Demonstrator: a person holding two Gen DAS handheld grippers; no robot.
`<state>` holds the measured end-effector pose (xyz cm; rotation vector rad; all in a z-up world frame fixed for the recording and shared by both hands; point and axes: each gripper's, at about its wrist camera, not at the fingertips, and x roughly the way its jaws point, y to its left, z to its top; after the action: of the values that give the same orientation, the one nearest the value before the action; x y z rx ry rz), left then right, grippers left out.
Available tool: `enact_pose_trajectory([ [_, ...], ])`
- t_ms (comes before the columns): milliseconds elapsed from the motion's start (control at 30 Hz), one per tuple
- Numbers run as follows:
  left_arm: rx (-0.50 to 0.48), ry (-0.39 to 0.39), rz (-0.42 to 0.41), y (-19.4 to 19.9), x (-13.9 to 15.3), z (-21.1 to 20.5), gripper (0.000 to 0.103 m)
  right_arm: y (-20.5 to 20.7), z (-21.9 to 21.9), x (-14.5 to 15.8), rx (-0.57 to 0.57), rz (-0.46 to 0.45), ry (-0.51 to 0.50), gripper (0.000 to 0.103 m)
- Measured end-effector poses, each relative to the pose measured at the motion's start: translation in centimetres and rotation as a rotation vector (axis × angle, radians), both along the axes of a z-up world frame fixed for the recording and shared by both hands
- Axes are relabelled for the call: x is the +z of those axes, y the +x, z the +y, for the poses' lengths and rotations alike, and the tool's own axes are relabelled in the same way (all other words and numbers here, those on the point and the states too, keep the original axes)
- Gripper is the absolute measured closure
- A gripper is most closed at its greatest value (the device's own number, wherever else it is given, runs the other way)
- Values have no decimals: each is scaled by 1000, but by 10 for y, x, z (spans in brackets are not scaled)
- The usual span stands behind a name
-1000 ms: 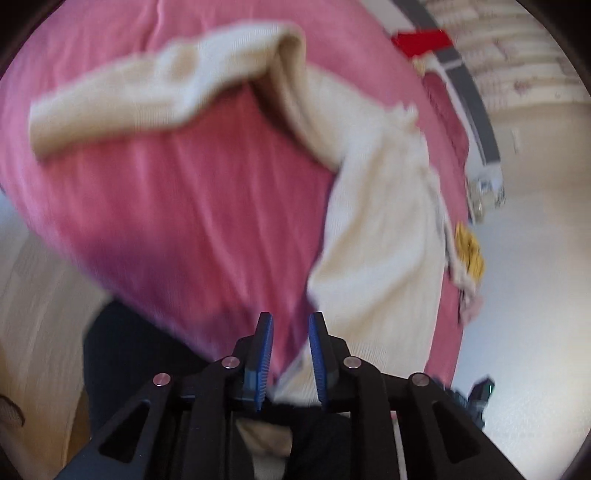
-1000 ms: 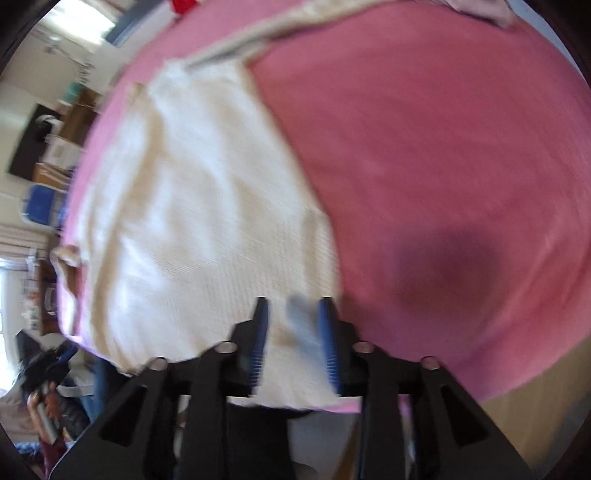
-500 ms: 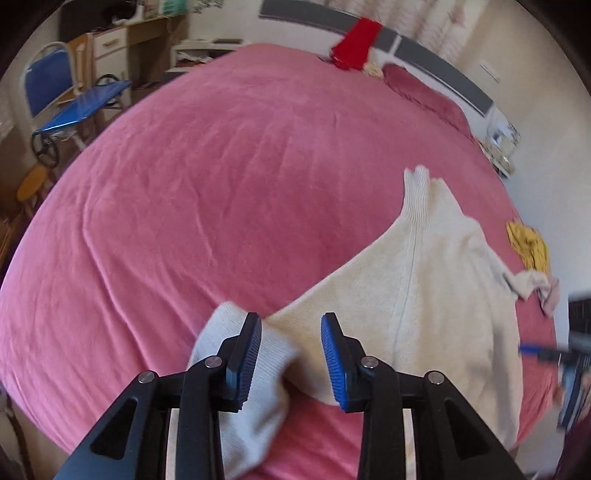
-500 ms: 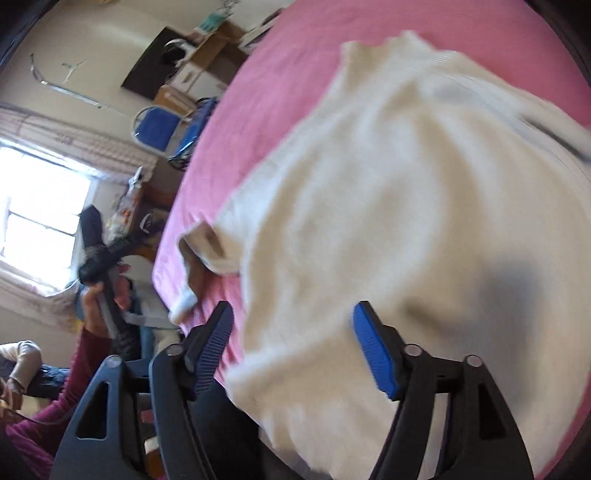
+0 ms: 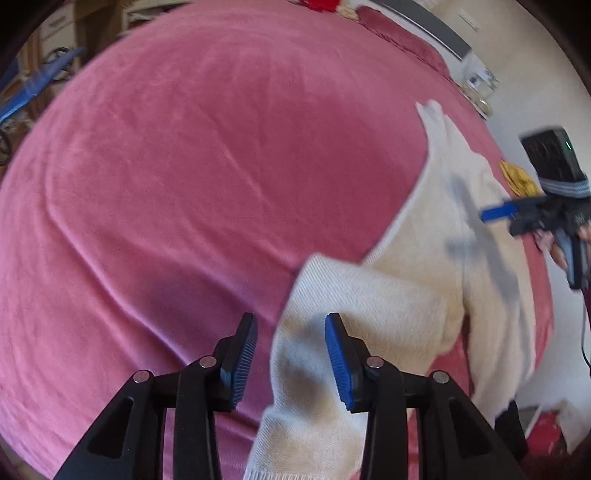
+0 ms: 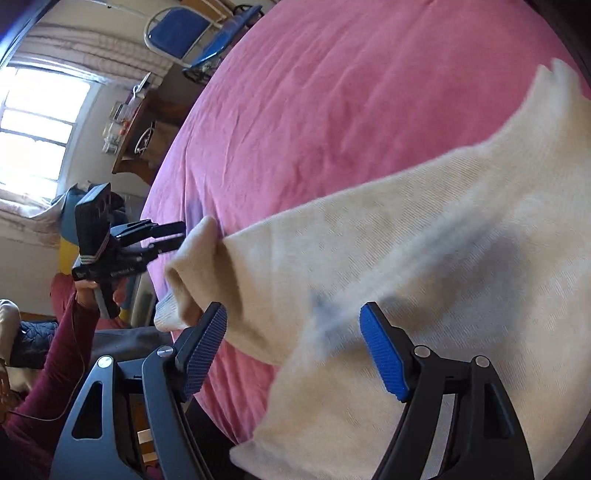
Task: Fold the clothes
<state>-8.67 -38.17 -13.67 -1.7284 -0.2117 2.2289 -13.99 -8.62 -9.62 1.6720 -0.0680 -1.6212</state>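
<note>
Cream sweater (image 5: 424, 258) on pink bedspread (image 5: 203, 166), unlabelled

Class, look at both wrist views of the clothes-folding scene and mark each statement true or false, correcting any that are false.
1. The cream sweater lies on a pink bedspread. True.
2. The right gripper is clamped on the sweater. False: its jaws stand wide apart, gripping nothing.
3. The left gripper has its jaws apart. True.
4. A blue chair stands beyond the bed. True.
5. The sweater is neatly folded into a square. False: it lies spread, one sleeve across it.
</note>
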Motion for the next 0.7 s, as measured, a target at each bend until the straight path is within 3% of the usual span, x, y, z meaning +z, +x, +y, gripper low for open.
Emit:
enact_pose_trajectory([
  [167,-81,52,-48,5,-23,1,65,-5,-35,-6,95,48,84,25],
  [367,-38,255,-74,8,-42,-15,67,-5,-46,-12,107,54,116,25],
  [400,-26,277,-76,10,-44,-15,79,-5,-47,-12,104,68,124,25],
  [433,-13,284,-72,11,-46,-14,101,-6,-48,-11,101,82,132,26],
  [567,59,217,11,23,-37,-5,100,-10,-44,-5,69,147,185,28],
  [700,214,226,138,39,-6,-24,101,-23,-31,3,28,245,274,35],
])
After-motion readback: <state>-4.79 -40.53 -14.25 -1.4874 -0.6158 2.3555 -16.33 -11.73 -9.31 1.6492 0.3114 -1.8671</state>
